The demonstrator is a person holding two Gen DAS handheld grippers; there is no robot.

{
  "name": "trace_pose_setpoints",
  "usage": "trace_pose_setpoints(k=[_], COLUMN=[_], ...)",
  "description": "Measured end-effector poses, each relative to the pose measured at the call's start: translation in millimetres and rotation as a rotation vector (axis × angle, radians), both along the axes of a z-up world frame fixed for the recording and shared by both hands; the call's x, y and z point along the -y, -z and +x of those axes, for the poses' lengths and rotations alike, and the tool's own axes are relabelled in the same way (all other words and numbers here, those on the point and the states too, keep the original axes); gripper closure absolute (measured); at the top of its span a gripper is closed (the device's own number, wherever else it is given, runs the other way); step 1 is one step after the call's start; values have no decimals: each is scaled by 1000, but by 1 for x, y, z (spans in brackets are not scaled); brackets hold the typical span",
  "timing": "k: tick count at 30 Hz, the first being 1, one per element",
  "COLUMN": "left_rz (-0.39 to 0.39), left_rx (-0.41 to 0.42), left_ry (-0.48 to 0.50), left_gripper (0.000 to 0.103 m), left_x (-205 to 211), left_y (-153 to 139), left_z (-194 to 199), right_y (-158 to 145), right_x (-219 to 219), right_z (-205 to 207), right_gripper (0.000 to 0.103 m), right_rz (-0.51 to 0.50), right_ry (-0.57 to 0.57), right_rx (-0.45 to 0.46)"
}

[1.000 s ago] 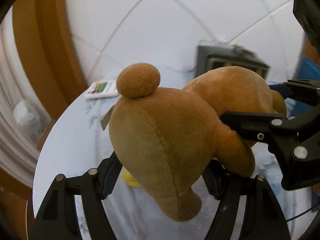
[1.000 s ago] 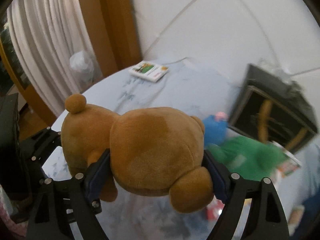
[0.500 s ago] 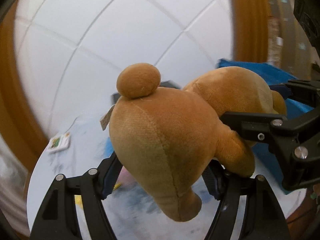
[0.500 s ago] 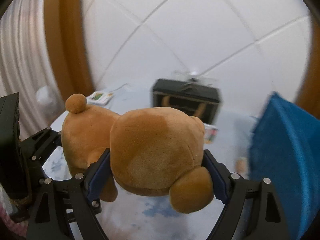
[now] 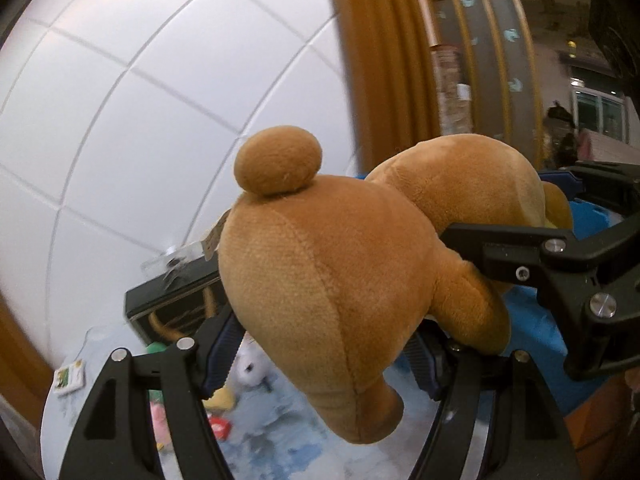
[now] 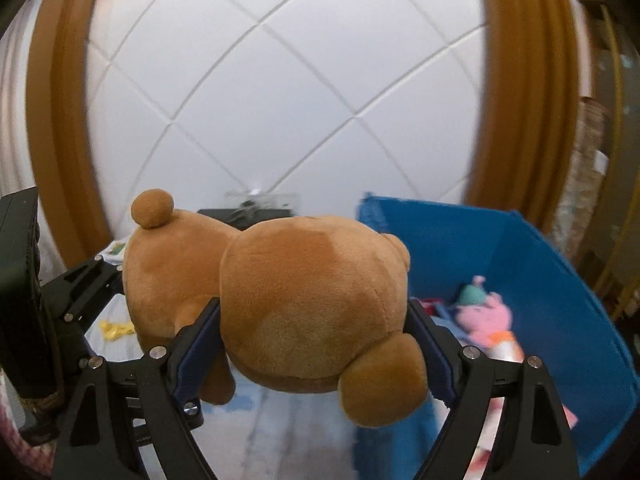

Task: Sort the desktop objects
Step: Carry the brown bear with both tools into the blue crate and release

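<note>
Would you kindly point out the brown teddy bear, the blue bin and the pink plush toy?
Brown teddy bear (image 6: pixel 304 304): right wrist view, back of head.
Blue bin (image 6: pixel 560 280): right wrist view, inner wall.
Pink plush toy (image 6: pixel 486 318): right wrist view, body.

Looking like a home room or play corner: white panelled wall (image 6: pixel 256 92) with wooden trim (image 6: pixel 56 128) filling the upper frame, blue bin (image 6: pixel 560 304) of plush toys (image 6: pixel 486 318) sitting lower right, curtain (image 6: pixel 12 128) hanging far left.
</note>
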State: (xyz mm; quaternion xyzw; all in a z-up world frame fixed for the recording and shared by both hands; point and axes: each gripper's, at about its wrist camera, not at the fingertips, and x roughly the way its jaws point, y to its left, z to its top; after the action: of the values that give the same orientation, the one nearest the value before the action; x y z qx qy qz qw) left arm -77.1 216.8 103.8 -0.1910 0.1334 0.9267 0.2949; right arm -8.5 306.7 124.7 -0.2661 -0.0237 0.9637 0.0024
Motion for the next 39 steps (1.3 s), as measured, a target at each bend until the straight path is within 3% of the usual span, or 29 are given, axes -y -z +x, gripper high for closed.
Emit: trace_pose_setpoints(k=[18, 28, 39], left_rz=[-62, -129, -203], left_rx=[-25, -9, 29], left_ry=[211, 235, 203], left_gripper=[31, 31, 31], left_x=[-157, -209, -234], left_y=[-17, -14, 0], left_z=[46, 52, 49], right_y=[-16, -6, 11], right_x=[-147, -207, -246], right_z=[67, 81, 73], right_gripper=[14, 13, 10], right_rz=[-47, -94, -150], right_ry=[216, 255, 259], right_rx=[-54, -46, -13])
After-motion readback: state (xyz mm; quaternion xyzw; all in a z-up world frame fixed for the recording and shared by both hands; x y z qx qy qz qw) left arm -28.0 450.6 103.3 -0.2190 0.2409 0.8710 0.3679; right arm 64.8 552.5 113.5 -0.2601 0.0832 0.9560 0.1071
